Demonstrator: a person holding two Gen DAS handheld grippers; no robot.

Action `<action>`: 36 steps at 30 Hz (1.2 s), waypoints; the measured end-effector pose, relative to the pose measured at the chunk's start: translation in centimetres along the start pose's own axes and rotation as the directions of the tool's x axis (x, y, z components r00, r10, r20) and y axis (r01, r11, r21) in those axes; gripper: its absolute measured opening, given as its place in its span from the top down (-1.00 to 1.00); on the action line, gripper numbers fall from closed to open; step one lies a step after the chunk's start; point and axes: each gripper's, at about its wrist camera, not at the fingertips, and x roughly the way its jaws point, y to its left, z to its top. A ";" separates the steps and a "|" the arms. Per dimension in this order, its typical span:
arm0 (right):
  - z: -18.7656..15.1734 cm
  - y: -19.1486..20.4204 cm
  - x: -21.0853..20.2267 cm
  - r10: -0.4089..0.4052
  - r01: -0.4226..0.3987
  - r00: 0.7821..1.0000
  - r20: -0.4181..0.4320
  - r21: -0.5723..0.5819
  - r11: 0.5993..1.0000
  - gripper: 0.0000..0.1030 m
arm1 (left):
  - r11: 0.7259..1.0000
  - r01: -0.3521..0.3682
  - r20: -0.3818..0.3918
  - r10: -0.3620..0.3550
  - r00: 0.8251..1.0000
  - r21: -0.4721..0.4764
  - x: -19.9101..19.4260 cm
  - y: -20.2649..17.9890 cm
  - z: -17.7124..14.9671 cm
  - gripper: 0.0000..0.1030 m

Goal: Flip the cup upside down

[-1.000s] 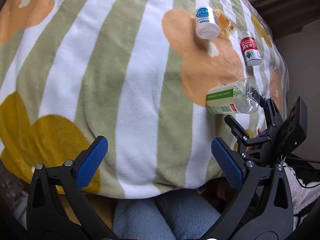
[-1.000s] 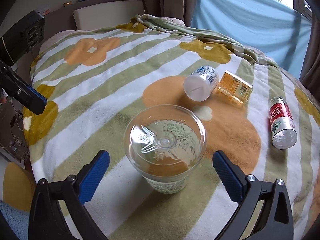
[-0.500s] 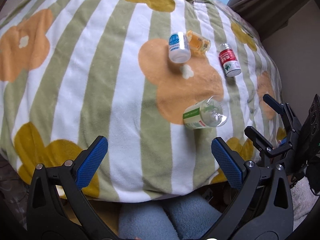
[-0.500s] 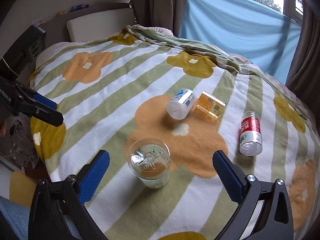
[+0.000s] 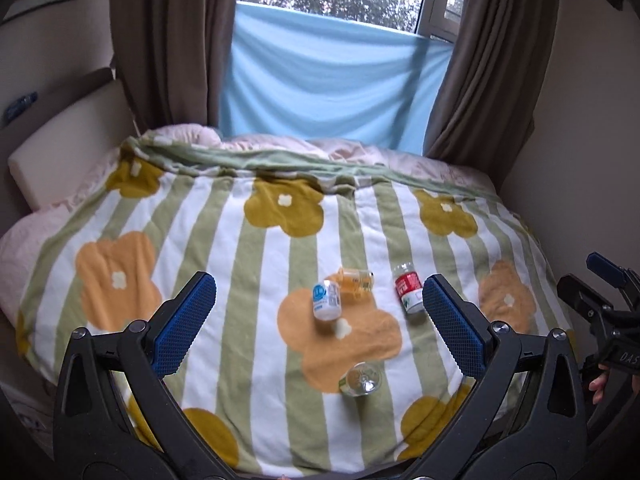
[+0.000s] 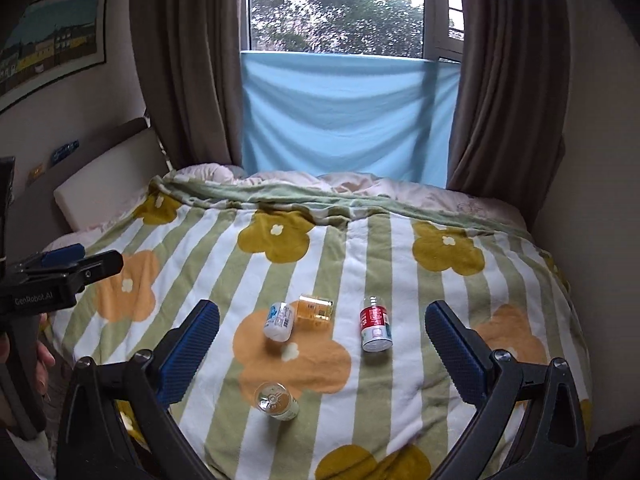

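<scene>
The clear plastic cup (image 5: 360, 380) with a green label stands upside down, its base facing up, on the flowered blanket near the bed's front edge; it also shows in the right wrist view (image 6: 276, 399). My left gripper (image 5: 320, 324) is open and empty, held well back from the cup. My right gripper (image 6: 322, 346) is open and empty too, also far back. Each gripper shows at the edge of the other's view.
A white bottle (image 6: 279, 320), an amber jar (image 6: 315, 311) and a red-labelled bottle (image 6: 375, 324) lie on their sides on the blanket (image 6: 400, 260) beyond the cup. A blue cloth (image 6: 340, 116), curtains and a window stand behind the bed. A wall runs along the right.
Both grippers have pulled far back and up from the bed, so the cup and bottles look much smaller. The cup stays upside down where it stood.
</scene>
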 end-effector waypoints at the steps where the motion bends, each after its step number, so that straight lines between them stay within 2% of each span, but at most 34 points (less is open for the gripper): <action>1: 0.6 -0.3 -0.7 -0.005 0.005 1.000 0.017 0.029 1.000 -0.99 | 1.000 -0.003 0.021 0.002 1.000 0.004 -0.8 -0.2 0.5 -1.00; 7: 2.4 -1.8 -3.2 -0.092 0.081 0.992 0.083 0.122 0.989 -0.99 | 1.000 0.003 0.116 -0.002 0.993 -0.006 -4.0 -1.1 1.7 -1.00; 12: 2.2 -1.7 -3.9 -0.179 0.169 0.976 0.121 0.088 0.982 -0.99 | 0.999 -0.035 0.158 0.033 0.987 0.013 -5.1 -1.6 0.9 -1.00; 36: 1.7 -2.0 -4.7 -0.190 0.178 0.974 0.126 0.096 0.979 -0.99 | 0.999 -0.005 0.140 0.000 0.990 0.039 -4.6 -2.5 0.5 -1.00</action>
